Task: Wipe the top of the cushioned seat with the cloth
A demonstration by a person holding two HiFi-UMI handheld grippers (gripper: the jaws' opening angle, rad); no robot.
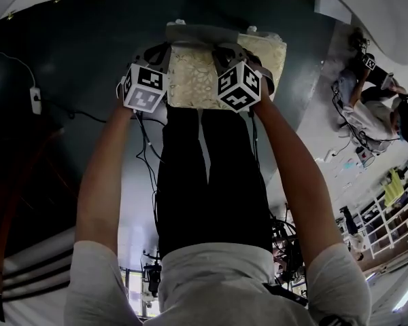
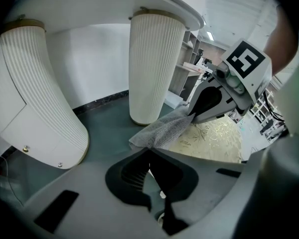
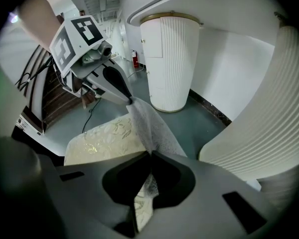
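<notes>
The cushioned seat (image 1: 190, 80) is cream with a gold leaf pattern and stands on the dark floor in front of the person's legs. A thin grey cloth (image 1: 202, 34) is stretched along its far edge between both grippers. My left gripper (image 1: 167, 46) is shut on one end of the cloth (image 2: 162, 131), above the seat's (image 2: 214, 138) left side. My right gripper (image 1: 222, 47) is shut on the other end of the cloth (image 3: 152, 128), over the seat's (image 3: 104, 141) right side. In each gripper view the other gripper pinches the cloth's far corner: the right gripper (image 2: 194, 114) and the left gripper (image 3: 129, 101).
White ribbed columns (image 2: 152, 66) (image 2: 35, 98) (image 3: 169, 61) under a white tabletop stand just beyond the seat. Cables and a power strip (image 1: 35, 99) lie on the dark floor at left. A seated person (image 1: 374, 111) and shelves (image 1: 394, 202) are at the right.
</notes>
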